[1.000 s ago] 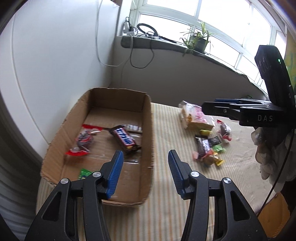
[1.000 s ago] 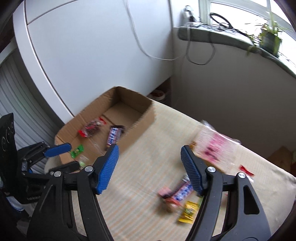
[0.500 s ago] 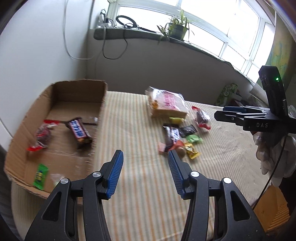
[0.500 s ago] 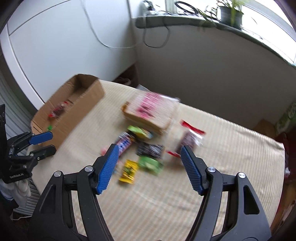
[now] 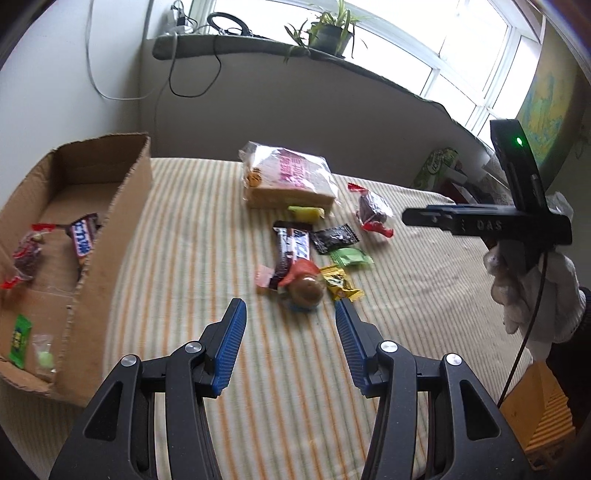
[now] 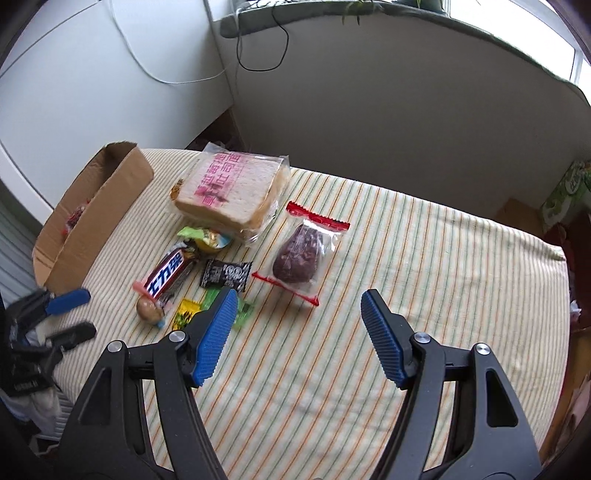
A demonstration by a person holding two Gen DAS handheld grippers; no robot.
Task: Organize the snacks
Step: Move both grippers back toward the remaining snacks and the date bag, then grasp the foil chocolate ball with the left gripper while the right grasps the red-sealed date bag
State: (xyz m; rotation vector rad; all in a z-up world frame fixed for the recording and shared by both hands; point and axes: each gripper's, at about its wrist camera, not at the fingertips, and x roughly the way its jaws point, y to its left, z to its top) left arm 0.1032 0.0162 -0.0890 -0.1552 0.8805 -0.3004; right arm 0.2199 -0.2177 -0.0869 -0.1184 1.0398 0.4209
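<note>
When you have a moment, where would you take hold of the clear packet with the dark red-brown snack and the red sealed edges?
Probably across the plump middle of the clear packet, coming from above with the right hand-held gripper, which is open, empty and nearest. The packet lies flat on the striped cloth, apart from the other snacks, so both long sides are free. The flat red seals look thin and harder to pinch.

I am looking into a lived-in room of a home. A potted plant (image 5: 328,29) stands on the sill (image 5: 236,46) under a wide window (image 5: 436,48), with headphones (image 5: 227,27) and loose cables (image 5: 192,81) beside it. A striped cloth (image 6: 369,332) covers the desk, where wrapped snacks (image 6: 221,258) lie beside a cardboard box (image 5: 110,229).
</note>
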